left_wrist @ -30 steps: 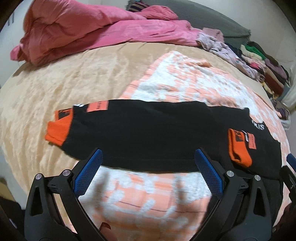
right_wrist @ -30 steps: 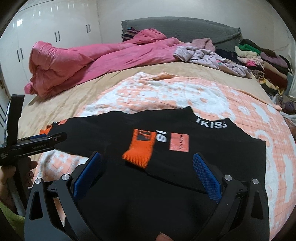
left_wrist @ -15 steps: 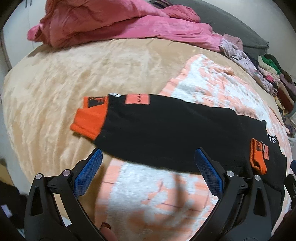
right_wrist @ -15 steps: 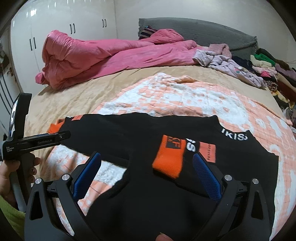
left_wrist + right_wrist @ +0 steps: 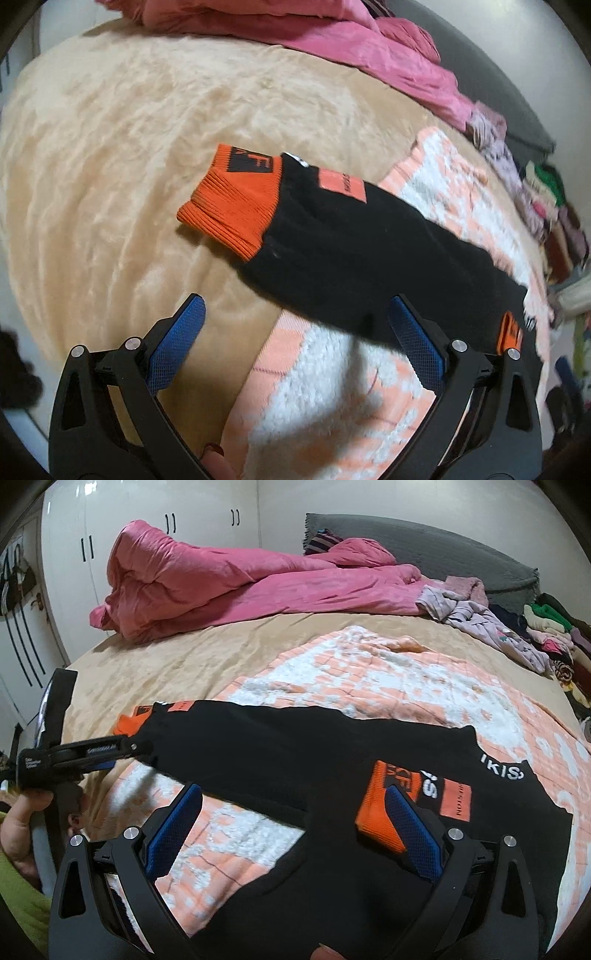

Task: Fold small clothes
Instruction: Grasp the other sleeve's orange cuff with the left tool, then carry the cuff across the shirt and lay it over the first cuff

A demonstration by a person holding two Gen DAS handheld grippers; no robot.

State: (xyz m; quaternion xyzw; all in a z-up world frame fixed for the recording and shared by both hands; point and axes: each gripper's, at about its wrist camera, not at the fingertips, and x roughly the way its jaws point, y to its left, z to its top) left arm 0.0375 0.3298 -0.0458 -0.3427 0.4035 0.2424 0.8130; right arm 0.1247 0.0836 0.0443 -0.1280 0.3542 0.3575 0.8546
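One black sweater (image 5: 295, 760) with two orange cuffs lay across a peach blanket (image 5: 369, 679) on the bed (image 5: 129, 129); a pink duvet (image 5: 221, 587) lay beyond. Both the left gripper (image 5: 295, 332) and the right gripper (image 5: 293, 821) hung open, empty.

Garment: I see a black sweater (image 5: 332, 775) with orange cuffs spread flat on the peach-and-white blanket (image 5: 388, 679).
Right sleeve: folded across the sweater's body, its orange cuff (image 5: 384, 808) lying on the black cloth beside white lettering.
Left sleeve: stretched out from the sweater toward the left gripper (image 5: 122, 751).
Right gripper (image 5: 291, 827): my jaws stand wide apart above the sweater's lower half, holding nothing.
Left gripper: seen side-on at the sleeve's end; I cannot tell its jaw state.
Beyond the sweater: a pink duvet (image 5: 240, 587) heaped at the bed's far side.
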